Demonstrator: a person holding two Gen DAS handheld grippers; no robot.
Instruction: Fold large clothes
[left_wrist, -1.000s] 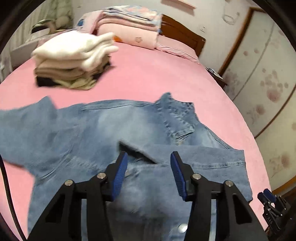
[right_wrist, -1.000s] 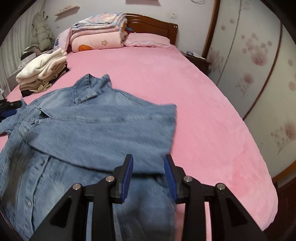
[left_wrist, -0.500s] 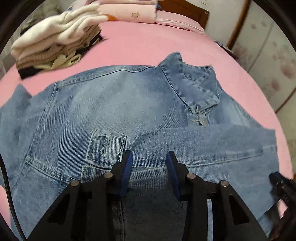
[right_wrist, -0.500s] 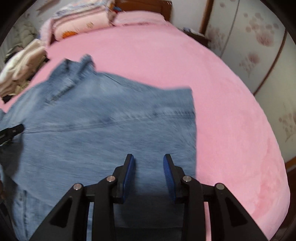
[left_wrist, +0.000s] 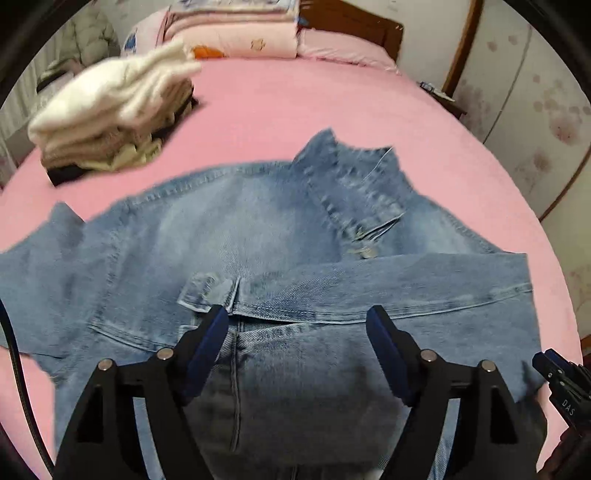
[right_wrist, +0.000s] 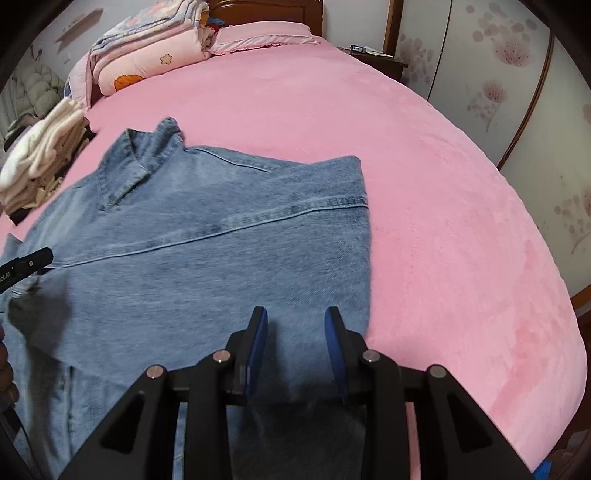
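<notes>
A blue denim jacket (left_wrist: 236, 229) lies on the pink bed (left_wrist: 295, 103), collar (left_wrist: 354, 188) toward the headboard. One sleeve (left_wrist: 406, 288) is folded across its chest. My left gripper (left_wrist: 297, 325) hovers over the jacket's middle, jaws wide open and empty. In the right wrist view the jacket (right_wrist: 207, 236) fills the left half. My right gripper (right_wrist: 295, 325) is open and empty just above the folded side near the jacket's right edge. The left gripper's tip (right_wrist: 33, 262) shows at the left edge.
A stack of folded clothes (left_wrist: 107, 114) sits at the bed's far left. Folded quilts and pillows (left_wrist: 236, 33) lie by the wooden headboard. Wardrobe doors (right_wrist: 517, 74) line the right side. A nightstand (right_wrist: 373, 55) stands at the far right corner.
My left gripper's jaws have opened wider and it has pulled back from the sleeve. My right gripper has drawn back a little over the folded side.
</notes>
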